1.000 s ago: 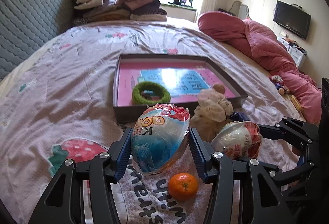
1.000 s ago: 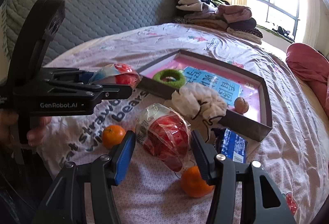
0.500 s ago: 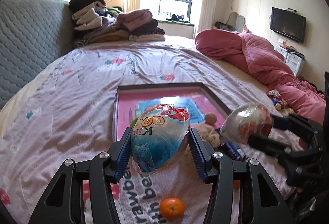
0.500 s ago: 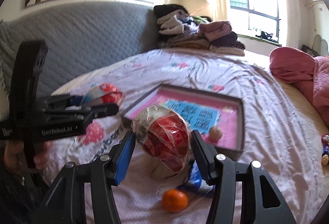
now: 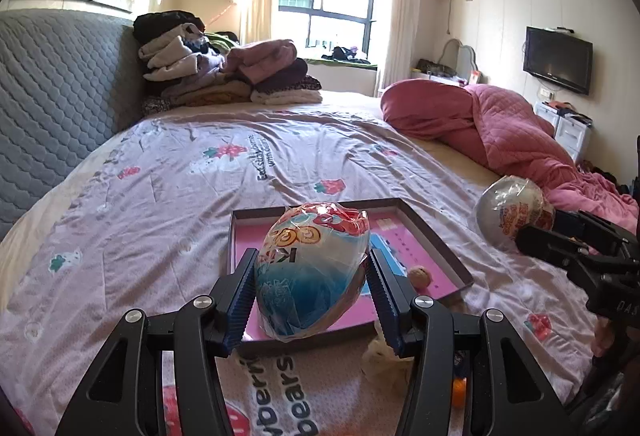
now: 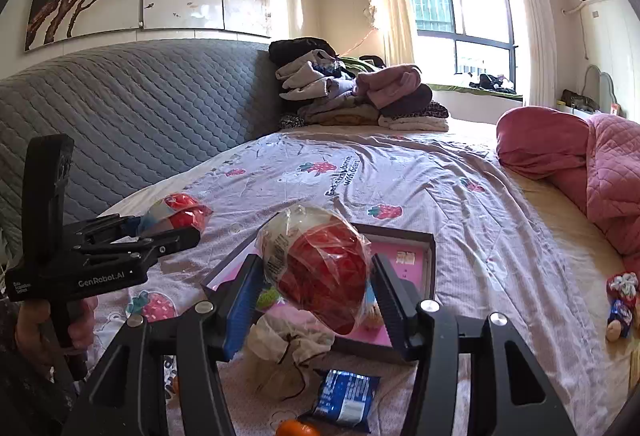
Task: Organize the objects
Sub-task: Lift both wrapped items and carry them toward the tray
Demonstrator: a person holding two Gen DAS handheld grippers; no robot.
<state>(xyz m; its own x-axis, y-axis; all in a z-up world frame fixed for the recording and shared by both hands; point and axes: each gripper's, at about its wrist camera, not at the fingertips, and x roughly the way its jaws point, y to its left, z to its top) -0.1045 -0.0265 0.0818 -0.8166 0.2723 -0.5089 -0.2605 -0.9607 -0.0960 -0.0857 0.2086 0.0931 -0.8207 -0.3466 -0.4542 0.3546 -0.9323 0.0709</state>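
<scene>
My left gripper (image 5: pixel 310 290) is shut on a blue, white and red wrapped egg toy (image 5: pixel 310 268), held above the bed. My right gripper (image 6: pixel 316 290) is shut on a red and white wrapped egg toy (image 6: pixel 320 264), also lifted. Each gripper shows in the other's view: the left one (image 6: pixel 176 226) at left, the right one (image 5: pixel 532 224) at right. Below lies a dark-rimmed tray with a pink floor (image 5: pixel 436 240), also in the right wrist view (image 6: pixel 430 260). It holds a walnut (image 5: pixel 420 275) and a green ring (image 6: pixel 266 298).
On the bedspread near the tray lie a cream cloth pouch (image 6: pixel 288 348), a blue snack packet (image 6: pixel 346 398) and an orange (image 6: pixel 294 428). Folded clothes (image 5: pixel 224 76) are stacked by the grey headboard (image 6: pixel 132 124). A pink quilt (image 5: pixel 500 132) lies at right.
Both grippers have risen from the bedspread with their egg toys held. The tray, pouch and oranges have dropped lower in both views.
</scene>
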